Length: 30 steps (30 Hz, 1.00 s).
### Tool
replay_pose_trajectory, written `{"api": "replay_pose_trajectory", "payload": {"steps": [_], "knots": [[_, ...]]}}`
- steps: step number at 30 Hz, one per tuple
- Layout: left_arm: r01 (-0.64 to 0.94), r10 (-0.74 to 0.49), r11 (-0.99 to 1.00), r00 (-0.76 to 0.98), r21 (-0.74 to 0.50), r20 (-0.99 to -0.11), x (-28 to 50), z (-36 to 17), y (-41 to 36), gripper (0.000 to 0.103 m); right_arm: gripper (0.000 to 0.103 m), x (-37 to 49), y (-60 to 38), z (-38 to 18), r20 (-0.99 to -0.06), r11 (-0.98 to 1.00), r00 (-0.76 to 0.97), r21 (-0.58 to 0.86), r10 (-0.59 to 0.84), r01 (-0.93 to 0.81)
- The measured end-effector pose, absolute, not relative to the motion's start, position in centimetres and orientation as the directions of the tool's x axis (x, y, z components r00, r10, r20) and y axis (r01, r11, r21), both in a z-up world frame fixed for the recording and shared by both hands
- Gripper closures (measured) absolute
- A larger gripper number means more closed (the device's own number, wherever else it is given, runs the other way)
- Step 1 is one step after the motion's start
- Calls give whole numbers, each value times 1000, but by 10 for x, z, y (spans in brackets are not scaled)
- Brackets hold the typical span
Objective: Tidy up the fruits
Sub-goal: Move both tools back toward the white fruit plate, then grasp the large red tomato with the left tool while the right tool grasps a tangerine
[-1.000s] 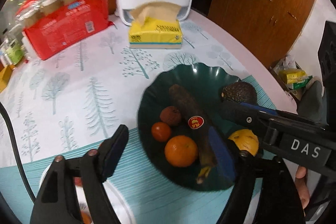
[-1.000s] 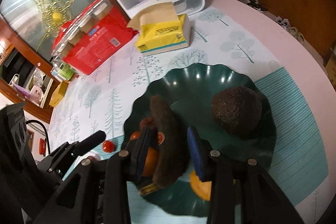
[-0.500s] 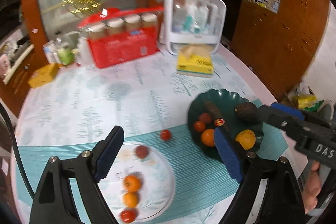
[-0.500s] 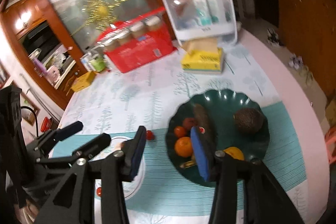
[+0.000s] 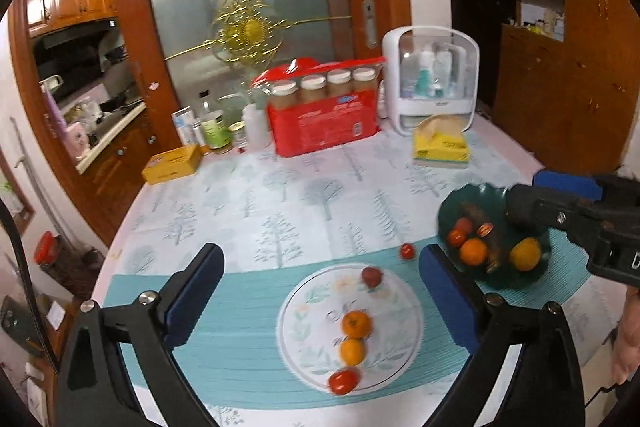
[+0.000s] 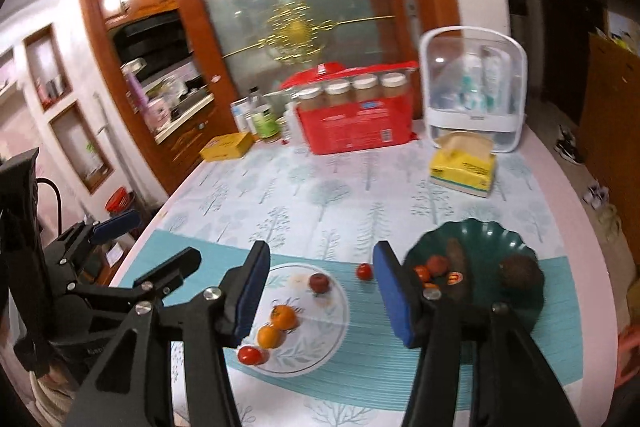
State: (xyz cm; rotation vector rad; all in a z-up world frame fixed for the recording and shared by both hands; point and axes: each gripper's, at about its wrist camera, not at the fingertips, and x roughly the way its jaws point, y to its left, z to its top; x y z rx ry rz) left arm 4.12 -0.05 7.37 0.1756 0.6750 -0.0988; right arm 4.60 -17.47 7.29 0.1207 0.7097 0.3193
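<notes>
Your left gripper [image 5: 320, 301] hovered above the tree-patterned surface [image 5: 280, 195] with its blue-padded fingers [image 5: 448, 301] spread wide and nothing between them. Between and just beyond those fingers lay the round white floral plate [image 5: 304, 311], carrying a dark red fruit [image 5: 371, 275], two oranges [image 5: 356, 323] and a red tomato [image 5: 343, 381]. A small red tomato [image 5: 407, 251] sat on the surface just beyond the plate, near the right finger. Your right gripper [image 6: 318, 291] also stood wide open and empty. Beyond its right finger sat the dark green scalloped bowl [image 6: 492, 233], holding a brown banana [image 6: 456, 263], a dark avocado [image 6: 520, 269] and small red fruits [image 6: 430, 267]
</notes>
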Motion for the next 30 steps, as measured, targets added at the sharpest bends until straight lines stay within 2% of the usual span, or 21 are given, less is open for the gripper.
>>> {"api": "replay_pose_trajectory", "payload": {"steps": [6, 14, 17, 21, 26, 30], "knots": [[118, 17, 979, 762, 164, -647, 27, 36, 9, 5, 49, 47, -147, 50, -649, 937, 680, 188, 342, -293], [158, -11, 981, 637, 116, -771, 31, -51, 23, 7, 49, 56, -122, -11, -706, 935, 625, 157, 332, -319], [171, -39, 982, 573, 73, -819, 33, -83, 27, 11, 49, 60, -114, -39, -729, 932, 600, 152, 330, -329], [177, -79, 984, 506, 14, -859, 38, -112, 32, 25, 49, 72, -110, -71, -762, 926, 546, 190, 348, -326], [180, -138, 982, 464, -59, -875, 44, -131, 33, 31, 49, 91, -107, -103, -794, 923, 490, 223, 359, -314], [186, -191, 975, 430, -120, -882, 49, -141, 34, 44, 49, 105, -104, -118, -807, 911, 442, 276, 393, -306]]}}
